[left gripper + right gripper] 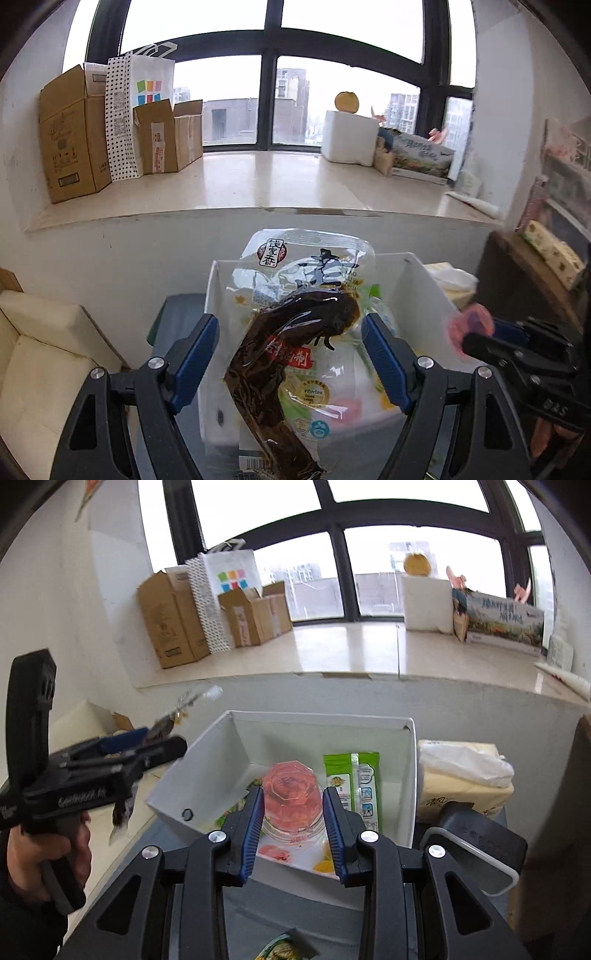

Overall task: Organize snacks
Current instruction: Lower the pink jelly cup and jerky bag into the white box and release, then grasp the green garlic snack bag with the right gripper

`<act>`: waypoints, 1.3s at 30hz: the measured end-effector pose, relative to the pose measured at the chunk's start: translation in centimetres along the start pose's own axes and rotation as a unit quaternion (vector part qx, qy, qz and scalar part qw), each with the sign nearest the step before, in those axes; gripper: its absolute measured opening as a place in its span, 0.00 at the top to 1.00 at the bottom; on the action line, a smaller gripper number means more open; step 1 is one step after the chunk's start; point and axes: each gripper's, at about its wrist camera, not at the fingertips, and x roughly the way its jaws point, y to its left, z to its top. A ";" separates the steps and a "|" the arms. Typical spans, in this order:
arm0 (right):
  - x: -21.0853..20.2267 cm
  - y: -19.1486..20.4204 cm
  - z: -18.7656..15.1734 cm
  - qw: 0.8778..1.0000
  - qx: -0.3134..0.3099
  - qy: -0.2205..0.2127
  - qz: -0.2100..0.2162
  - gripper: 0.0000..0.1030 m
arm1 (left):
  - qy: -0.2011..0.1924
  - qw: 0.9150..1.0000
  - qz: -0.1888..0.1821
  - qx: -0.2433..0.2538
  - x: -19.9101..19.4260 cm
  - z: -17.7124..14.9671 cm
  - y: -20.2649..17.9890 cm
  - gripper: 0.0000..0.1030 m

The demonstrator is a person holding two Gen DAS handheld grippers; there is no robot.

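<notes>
A white bin (402, 760) stands on the grey table and holds a green snack packet (351, 786) and other small snacks. My right gripper (293, 806) is shut on a pink jelly cup (291, 794), held just above the bin's near side. My left gripper (288, 328) has its jaws wide apart, and a clear packet of dark braised meat (295, 347) hangs between them over the bin (417, 269). In the right wrist view the left gripper (162, 746) is at the left of the bin with the packet (181, 709) sticking out of it. How the packet is held is hidden.
A pack of tissues (461, 775) lies right of the bin, and a dark box with a grey handle (476, 845) sits in front of it. Cardboard boxes (173, 616) and a white foam box (424, 602) stand on the window ledge. Another snack packet (284, 949) lies near me.
</notes>
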 end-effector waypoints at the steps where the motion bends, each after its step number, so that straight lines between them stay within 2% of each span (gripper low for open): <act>1: 0.3 -0.3 0.0 1.000 0.002 0.001 -0.003 0.66 | 0.003 1.000 0.000 -0.001 0.7 0.2 0.1 0.19; 5: 1.5 -1.4 0.1 1.000 0.003 0.013 -0.018 0.66 | 0.017 1.000 -0.005 0.000 3.5 0.4 -0.1 0.16; 7: 2.0 -2.0 0.1 1.000 0.008 0.018 -0.021 0.61 | 0.029 1.000 -0.001 0.008 4.8 0.3 -0.3 0.12; 8: 2.2 -2.3 0.1 0.999 0.012 0.022 -0.022 0.52 | 0.042 0.999 0.003 0.010 5.7 0.4 -0.4 0.05; 9: 2.4 -2.5 0.1 0.999 0.015 0.027 -0.023 0.24 | 0.046 0.999 0.004 0.012 6.0 0.3 -0.4 0.03; 10: 2.4 -2.7 0.0 0.999 0.015 0.027 -0.028 0.09 | 0.046 0.999 0.006 0.012 6.1 0.3 -0.5 0.02; 12: 1.9 -2.7 -0.1 0.999 0.012 0.008 -0.028 0.09 | 0.049 0.999 0.005 0.012 6.1 0.2 -0.5 0.00; 16: 1.4 -2.7 -0.5 0.999 0.010 0.011 -0.041 0.04 | 0.042 0.999 0.004 0.011 4.7 -0.1 -0.4 0.00; 18: 0.6 -2.4 -1.1 0.999 0.006 0.008 -0.037 0.00 | 0.037 0.999 -0.001 0.009 3.4 -0.5 -0.4 0.00; 22: -1.8 -1.4 -2.7 0.999 0.001 -0.008 -0.031 0.00 | 0.022 1.000 -0.007 0.002 0.2 -2.1 -0.7 0.00; 27: -4.1 -0.2 -7.0 1.000 0.006 -0.001 -0.022 0.00 | 0.021 1.000 -0.018 -0.002 -3.9 -7.0 -1.6 0.00; 32: -4.4 0.2 -11.9 0.999 0.018 0.030 -0.013 0.00 | 0.031 1.000 -0.004 -0.001 -6.6 -13.6 -3.4 0.00; 36: -4.0 0.1 -14.7 0.998 0.031 0.049 -0.022 0.00 | 0.057 0.998 -0.012 -0.021 -7.0 -17.2 -3.8 0.00; 39: -3.7 0.0 -15.4 0.998 0.041 0.051 -0.022 0.00 | 0.071 0.997 -0.015 -0.026 -7.3 -18.9 -4.0 0.00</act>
